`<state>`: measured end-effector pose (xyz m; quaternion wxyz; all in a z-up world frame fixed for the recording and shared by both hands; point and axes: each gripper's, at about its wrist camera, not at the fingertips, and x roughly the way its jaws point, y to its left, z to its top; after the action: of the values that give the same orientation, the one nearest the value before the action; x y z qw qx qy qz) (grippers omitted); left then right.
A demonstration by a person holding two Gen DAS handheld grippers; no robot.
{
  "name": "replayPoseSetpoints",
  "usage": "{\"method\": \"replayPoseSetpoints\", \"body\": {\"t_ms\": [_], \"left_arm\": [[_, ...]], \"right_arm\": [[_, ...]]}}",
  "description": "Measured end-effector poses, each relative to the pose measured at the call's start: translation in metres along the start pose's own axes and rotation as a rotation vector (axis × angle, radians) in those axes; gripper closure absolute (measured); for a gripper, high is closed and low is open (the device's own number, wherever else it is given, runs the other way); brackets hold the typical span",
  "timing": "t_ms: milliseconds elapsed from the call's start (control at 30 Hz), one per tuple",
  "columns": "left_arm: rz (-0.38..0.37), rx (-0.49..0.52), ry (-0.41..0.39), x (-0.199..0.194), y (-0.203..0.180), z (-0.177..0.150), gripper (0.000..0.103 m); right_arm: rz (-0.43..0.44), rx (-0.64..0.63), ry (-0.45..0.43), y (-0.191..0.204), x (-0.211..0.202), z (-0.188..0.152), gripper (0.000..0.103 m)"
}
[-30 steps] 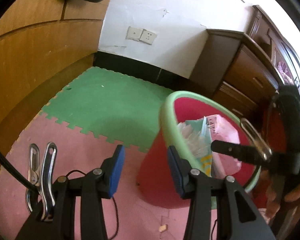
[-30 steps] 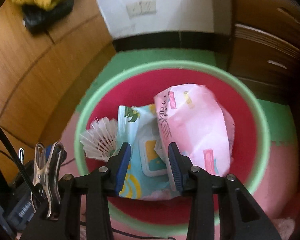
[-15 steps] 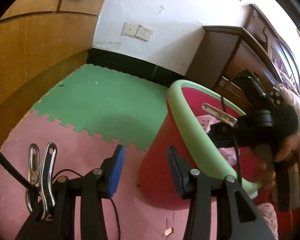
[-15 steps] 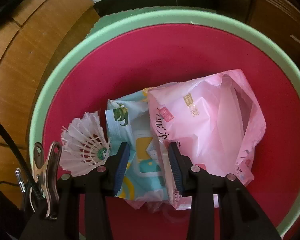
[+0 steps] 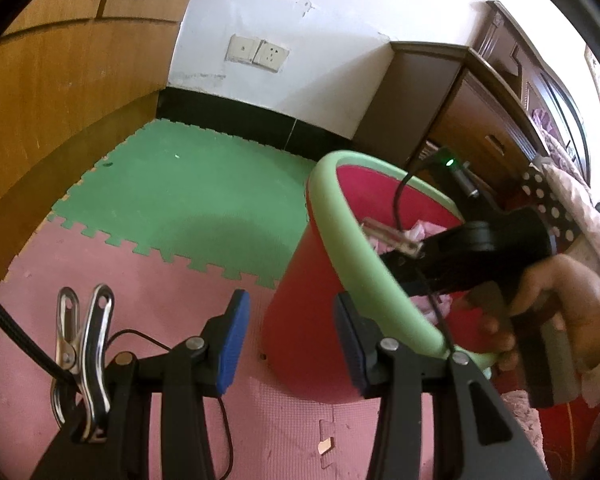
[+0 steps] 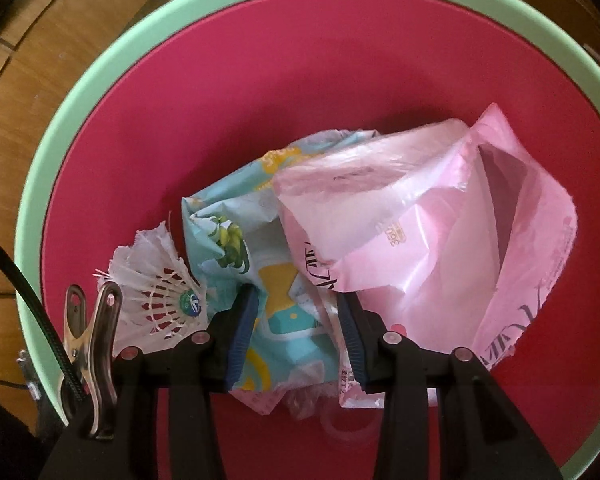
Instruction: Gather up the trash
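A red bin with a green rim (image 5: 332, 220) stands on the foam floor mats; in the right wrist view its rim (image 6: 32, 184) fills the frame. Inside lie a pink plastic wrapper (image 6: 428, 236), a light-blue wipes pack (image 6: 236, 240) and a white shuttlecock (image 6: 156, 284). My right gripper (image 6: 296, 340) is open, reaching down inside the bin just above the wipes pack and the pink wrapper's edge. It shows from outside in the left wrist view (image 5: 480, 252), dipped over the rim. My left gripper (image 5: 288, 344) is open and empty, low beside the bin's left wall.
Green foam mat (image 5: 188, 184) and pink foam mat (image 5: 120, 280) cover the floor. A wooden panel (image 5: 68, 80) stands on the left and a dark wooden cabinet (image 5: 472, 112) behind the bin. A small scrap (image 5: 326, 446) lies on the pink mat.
My right gripper has gone deeper into the bin, closer to the wrappers. My left gripper has sunk lower and nearer the bin's side. Both stay open.
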<state>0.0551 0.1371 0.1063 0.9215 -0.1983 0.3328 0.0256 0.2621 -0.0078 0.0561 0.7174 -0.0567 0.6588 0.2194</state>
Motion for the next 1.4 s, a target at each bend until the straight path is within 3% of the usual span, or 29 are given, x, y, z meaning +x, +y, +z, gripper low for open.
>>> {"method": "replayPoseSetpoints", "body": {"t_ms": [367,667,900,1000,1100,1233,1400], "left_arm": [[-0.061,0.137,0.062,-0.039,-0.035,0.031,0.057],[-0.103,0.203,0.149,-0.032,-0.077,0.039,0.057],[-0.091,0.195,0.174,-0.033,-0.081,0.033,0.057],[-0.079,0.189,0.172,-0.038,-0.076,0.032,0.057],[-0.058,0.185,0.158,-0.043,-0.074,0.033,0.057],[-0.061,0.173,0.155,-0.049,-0.071,0.032,0.057],[-0.054,0.181,0.143,-0.057,-0.072,0.031,0.057]], "right_arm": [[-0.034,-0.024,0.046,0.006,0.013,0.011,0.061],[-0.014,-0.006,0.047,-0.012,0.007,0.001,0.061],[-0.018,0.003,0.044,-0.013,0.005,0.002,0.061],[-0.014,0.015,0.022,-0.012,-0.003,-0.001,0.061],[0.009,0.026,-0.027,-0.011,-0.022,-0.004,0.054],[-0.04,-0.041,-0.117,0.0,-0.054,-0.013,0.045],[-0.072,-0.07,-0.223,0.005,-0.089,-0.033,0.045]]}}
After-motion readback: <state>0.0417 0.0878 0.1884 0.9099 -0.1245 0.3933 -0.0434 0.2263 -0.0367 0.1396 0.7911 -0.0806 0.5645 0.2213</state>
